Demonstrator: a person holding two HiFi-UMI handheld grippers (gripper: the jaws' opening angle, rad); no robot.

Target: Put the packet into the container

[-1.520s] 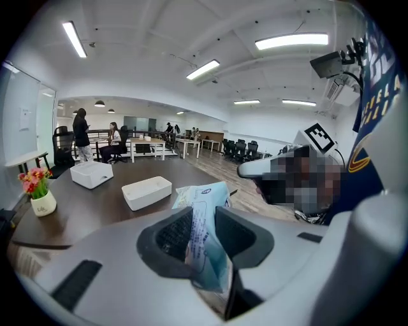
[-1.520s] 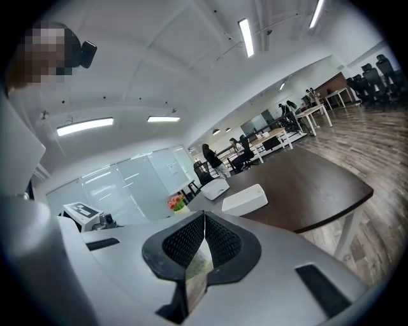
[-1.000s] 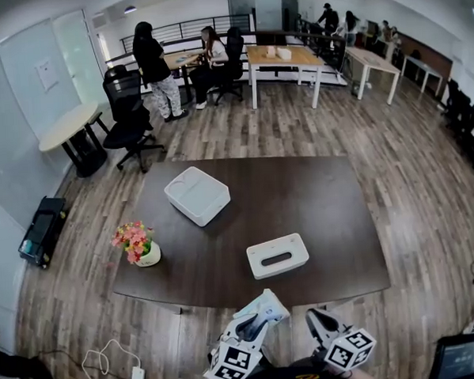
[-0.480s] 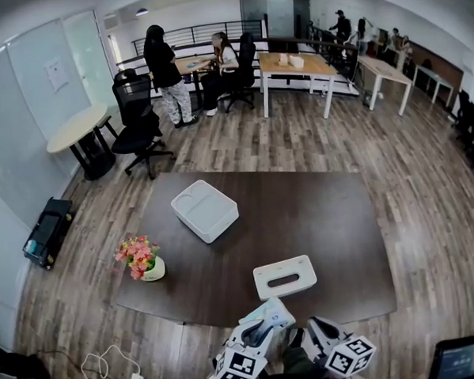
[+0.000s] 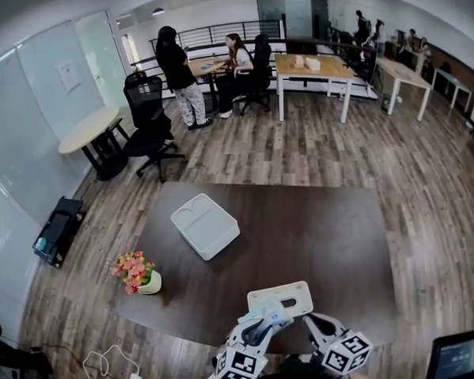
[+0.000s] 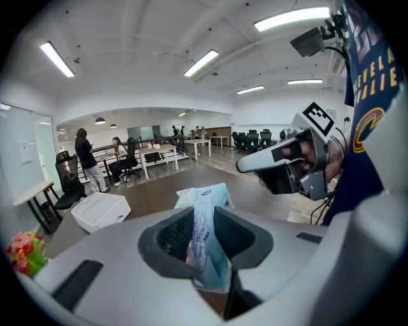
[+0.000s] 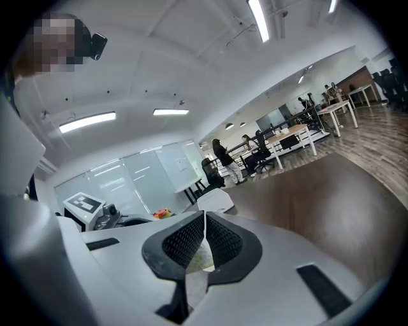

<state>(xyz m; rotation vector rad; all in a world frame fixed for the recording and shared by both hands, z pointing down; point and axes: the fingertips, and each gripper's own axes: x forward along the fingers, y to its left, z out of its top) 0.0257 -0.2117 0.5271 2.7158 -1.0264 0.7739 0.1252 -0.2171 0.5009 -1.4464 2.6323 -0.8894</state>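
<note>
Lengthwise, the packet (image 6: pixel 205 207) juts forward, seemingly edge-up, clamped by left gripper (image 6: pixel 203 223); right gripper (image 7: pixel 204 223) closed.

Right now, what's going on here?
A person holds a two-jaw gripper in each hand at the near edge of a dark table. The left gripper is clamped on a pale blue packet; the right gripper is shut and empty. A slotted white box lies just ahead, a white container farther back.

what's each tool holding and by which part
Left tool pinches the pale blue packet across its flat sides, one end sticking out; right tool is shut, empty.
</note>
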